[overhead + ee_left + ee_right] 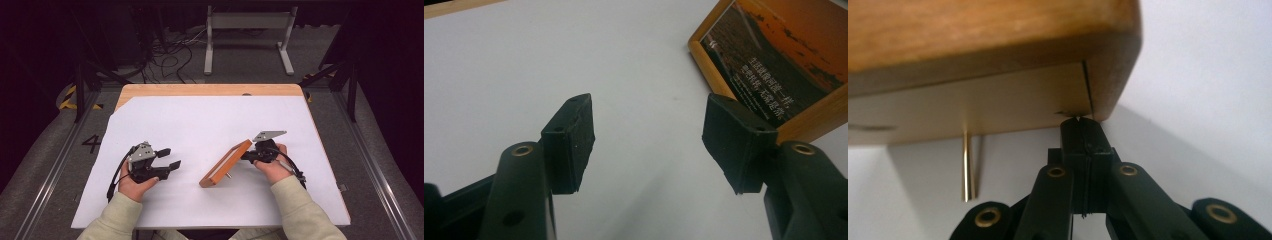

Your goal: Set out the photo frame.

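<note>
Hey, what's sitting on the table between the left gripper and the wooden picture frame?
Nothing: in the high view, only bare white tabletop separates the open left gripper from the picture frame.

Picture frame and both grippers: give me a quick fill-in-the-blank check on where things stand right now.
1. The right gripper is pressed against the back of the wooden picture frame, its jaws ____.
2. The left gripper has its jaws ____, with nothing between them.
3. The frame stands tilted on a ____ sheet covering the table.
4. A thin ____ peg sticks out of the frame's back.

Missing words: shut; open; white; brass
</note>
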The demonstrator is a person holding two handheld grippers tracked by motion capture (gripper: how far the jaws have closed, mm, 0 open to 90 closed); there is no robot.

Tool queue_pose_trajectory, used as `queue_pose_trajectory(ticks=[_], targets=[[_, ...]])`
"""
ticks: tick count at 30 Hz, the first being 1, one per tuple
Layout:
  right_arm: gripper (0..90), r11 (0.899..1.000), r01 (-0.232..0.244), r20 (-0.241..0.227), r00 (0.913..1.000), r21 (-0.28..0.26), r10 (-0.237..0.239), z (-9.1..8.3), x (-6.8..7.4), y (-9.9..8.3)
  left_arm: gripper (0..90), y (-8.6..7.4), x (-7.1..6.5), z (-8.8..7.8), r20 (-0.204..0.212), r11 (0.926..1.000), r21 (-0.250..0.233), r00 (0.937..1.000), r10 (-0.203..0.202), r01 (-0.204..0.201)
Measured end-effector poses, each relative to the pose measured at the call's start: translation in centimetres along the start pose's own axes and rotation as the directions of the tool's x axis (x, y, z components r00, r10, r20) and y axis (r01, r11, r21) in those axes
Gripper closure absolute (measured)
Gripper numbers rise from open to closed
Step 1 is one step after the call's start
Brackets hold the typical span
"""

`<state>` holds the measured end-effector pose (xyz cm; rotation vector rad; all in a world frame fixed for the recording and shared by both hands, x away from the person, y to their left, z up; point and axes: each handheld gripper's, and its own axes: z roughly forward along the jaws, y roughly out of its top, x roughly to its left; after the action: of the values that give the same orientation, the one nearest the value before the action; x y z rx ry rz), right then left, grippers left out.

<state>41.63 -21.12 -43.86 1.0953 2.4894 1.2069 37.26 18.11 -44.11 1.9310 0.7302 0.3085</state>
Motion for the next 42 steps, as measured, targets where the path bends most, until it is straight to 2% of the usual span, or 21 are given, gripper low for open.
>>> queue_pose_trajectory(ticks=[3, 6, 7, 11, 17, 23, 29, 30, 31, 34, 37, 38, 40, 42], targets=[[90.0, 1.000, -0.011, -0.009, 0.9999, -0.014, 0.010, 0.8, -0.4, 0.9, 38.1, -0.1, 0.0, 0.0, -0.003, 1.0000, 0.004, 1.0000, -0.001, 0.001], [90.0, 1.000, -0.003, -0.010, 0.9999, -0.003, 0.003, 1.1, -0.4, 1.4, 37.9, -0.1, 0.0, 0.0, -0.004, 1.0000, 0.007, 1.0000, -0.002, 0.002], [90.0, 1.000, 0.015, -0.014, 0.9998, -0.001, -0.015, 1.7, -0.4, 2.0, 37.7, -0.1, 0.0, 0.1, -0.005, 1.0000, 0.008, 1.0000, 0.002, -0.002], [90.0, 0.999, 0.032, -0.031, 0.9990, 0.001, -0.032, 2.7, -0.4, 3.0, 37.6, 0.0, 0.1, 0.3, 0.001, 0.9999, 0.012, 1.0000, 0.003, -0.003], [90.0, 1.000, 0.018, -0.068, 0.9975, -0.019, -0.019, 3.9, -0.2, 3.7, 36.9, 0.0, 0.2, 0.4, 0.001, 0.9999, 0.015, 1.0000, 0.001, -0.001], [90.0, 0.997, 0.075, -0.078, 0.9940, -0.009, -0.076, 5.0, 0.5, 4.8, 36.6, 0.0, 0.3, 0.5, 0.001, 0.9999, 0.015, 1.0000, -0.006, 0.006], [90.0, 0.995, 0.098, -0.095, 0.9905, -0.017, -0.100, 5.6, 0.8, 5.1, 36.5, 0.0, 0.2, 0.6, 0.003, 0.9997, 0.023, 1.0000, 0.004, -0.004], [88.8, 0.993, 0.119, -0.097, 0.9881, -0.012, -0.120, 5.8, 1.0, 5.1, 36.5, -0.1, 0.2, 0.6, 0.001, 0.9997, 0.025, 1.0000, 0.004, -0.004], [88.8, 0.993, 0.119, -0.097, 0.9881, -0.012, -0.120, 5.8, 1.0, 5.1, 36.5, -0.1, 0.2, 0.6, 0.001, 0.9997, 0.025, 1.0000, 0.004, -0.004], [84.0, 0.990, 0.142, -0.076, 0.9870, 0.004, -0.142, 5.4, 1.2, 5.0, 36.4, -0.2, 0.2, 0.8, -0.006, 0.9993, 0.038, 1.0000, 0.000, 0.000], [77.8, 0.985, 0.164, -0.002, 0.9864, 0.043, -0.164, 4.6, 1.3, 5.1, 36.3, -0.2, 0.1, 0.9, -0.011, 0.9987, 0.051, 0.9999, 0.011, -0.011], [77.8, 0.985, 0.164, -0.002, 0.9864, 0.043, -0.164, 4.6, 1.3, 5.1, 36.3, -0.2, 0.1, 0.9, -0.015, 0.9986, 0.050, 0.9998, 0.016, -0.015], [70.4, 0.986, 0.158, 0.048, 0.9858, 0.057, -0.161, 3.6, 1.3, 5.1, 36.2, -0.2, 0.2, 0.8, -0.020, 0.9988, 0.049, 0.9997, 0.010, -0.009], [68.4, 0.987, 0.152, 0.055, 0.9864, 0.057, -0.155, 3.2, 1.3, 5.1, 36.1, -0.2, 0.3, 0.8, -0.022, 0.9989, 0.047, 0.9997, 0.009, -0.008]])
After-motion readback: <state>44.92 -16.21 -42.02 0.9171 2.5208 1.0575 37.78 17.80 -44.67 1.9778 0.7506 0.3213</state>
